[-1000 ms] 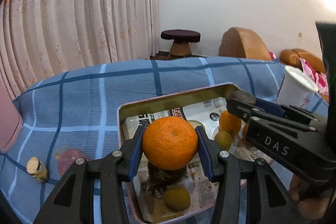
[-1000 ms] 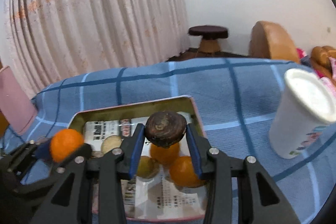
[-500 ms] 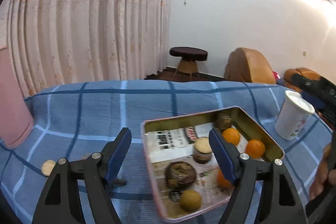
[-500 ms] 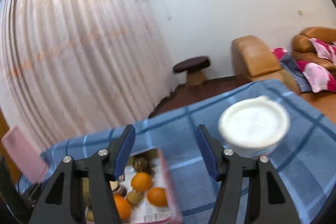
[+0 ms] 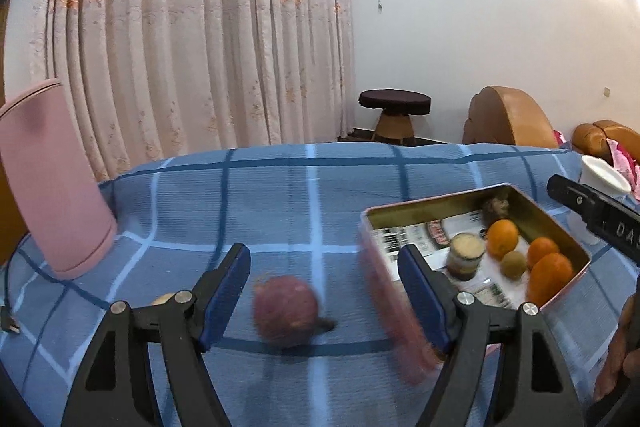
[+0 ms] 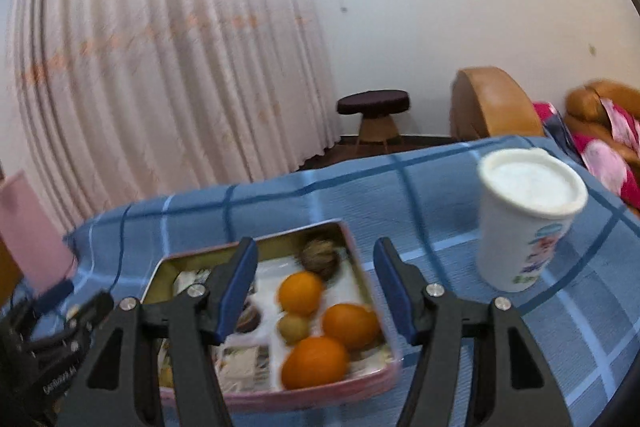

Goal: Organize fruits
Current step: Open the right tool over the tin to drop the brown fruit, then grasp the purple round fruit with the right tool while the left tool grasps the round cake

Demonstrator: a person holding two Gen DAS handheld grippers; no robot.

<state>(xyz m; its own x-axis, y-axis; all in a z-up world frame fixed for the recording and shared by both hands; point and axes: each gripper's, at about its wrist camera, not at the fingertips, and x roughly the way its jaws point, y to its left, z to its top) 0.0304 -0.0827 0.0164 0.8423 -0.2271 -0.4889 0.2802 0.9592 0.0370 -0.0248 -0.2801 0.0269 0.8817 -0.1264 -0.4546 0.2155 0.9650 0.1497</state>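
Observation:
A pink-rimmed metal tin lined with newspaper sits on the blue checked cloth. It holds three oranges, a small brown-green fruit, a dark round fruit and other pieces. My left gripper is open and empty, left of the tin, above a reddish round fruit lying on the cloth. A small pale piece lies beside the left finger. My right gripper is open and empty, held over the tin.
A white paper cup stands right of the tin. A pink cylinder stands at the far left of the table, with a cable near it. Curtains, a stool and sofas lie beyond the table.
Both grippers let go of their fruits into the tin and opened. The left gripper swung left over the reddish fruit. The right gripper drew back and came down over the tin again.

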